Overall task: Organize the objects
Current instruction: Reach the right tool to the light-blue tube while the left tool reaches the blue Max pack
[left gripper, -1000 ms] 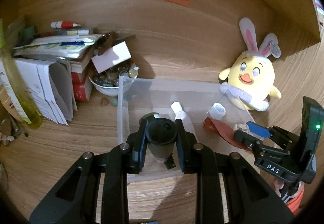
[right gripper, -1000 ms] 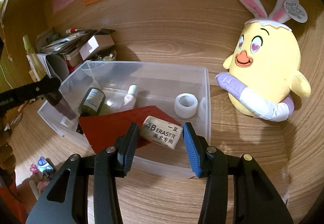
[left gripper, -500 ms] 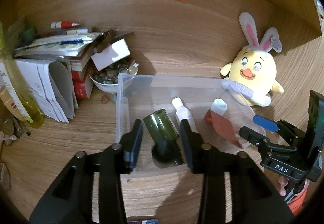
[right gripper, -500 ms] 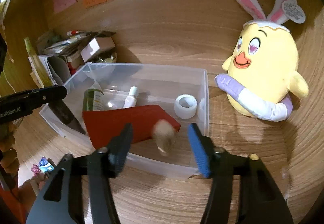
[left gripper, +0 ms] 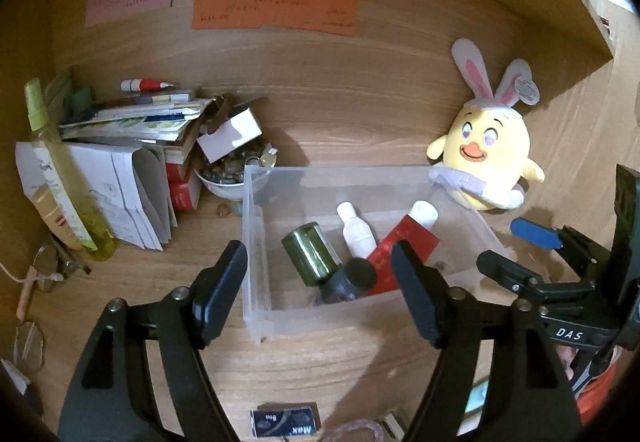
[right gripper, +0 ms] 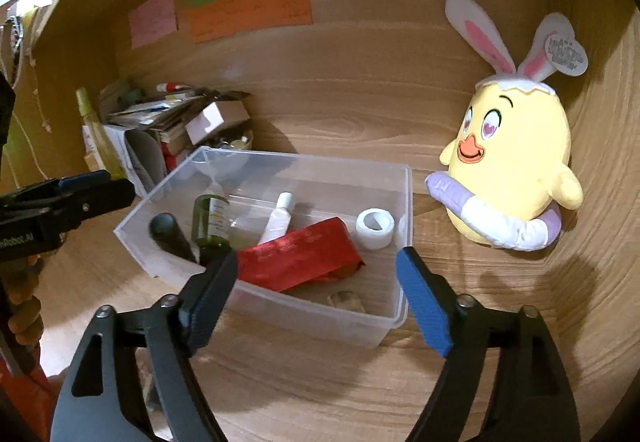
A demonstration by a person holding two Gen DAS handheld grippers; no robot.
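On the far left of my left wrist view, a tall yellow-green spray bottle (left gripper: 60, 178) stands on the wooden desk (left gripper: 320, 354), leaning against folded white papers (left gripper: 120, 194), with a stack of books and leaflets (left gripper: 152, 122) behind and a red-and-white marker (left gripper: 146, 85) lying on top. Just right of the stack, a white bowl of small stones (left gripper: 228, 178) sits under a tilted white card (left gripper: 230, 134). Pink, green and orange notes (left gripper: 272, 8) are stuck on the back panel above.

At centre stands the clear plastic bin (left gripper: 256, 262). My left gripper (left gripper: 320, 282) hangs above its near wall, jaws opening and nothing between them. Inside the bin, a dark green glass bottle (left gripper: 310, 256) lies on its side with a black-capped dark bottle (left gripper: 348, 280) touching it. Beside them lie a small white bottle (left gripper: 356, 232), a red packet (left gripper: 400, 254) and a roll of white tape (left gripper: 424, 212). In my right wrist view, a pale block (right gripper: 346, 300) shows blurred behind the bin's near wall, under the red packet.

My right gripper (right gripper: 320, 294) hovers over the bin's near right part, its blue-padded jaws also opening, empty. To the right of the bin, a yellow chick plush with rabbit ears (right gripper: 516, 162) sits against the back panel, close to the bin's right wall.
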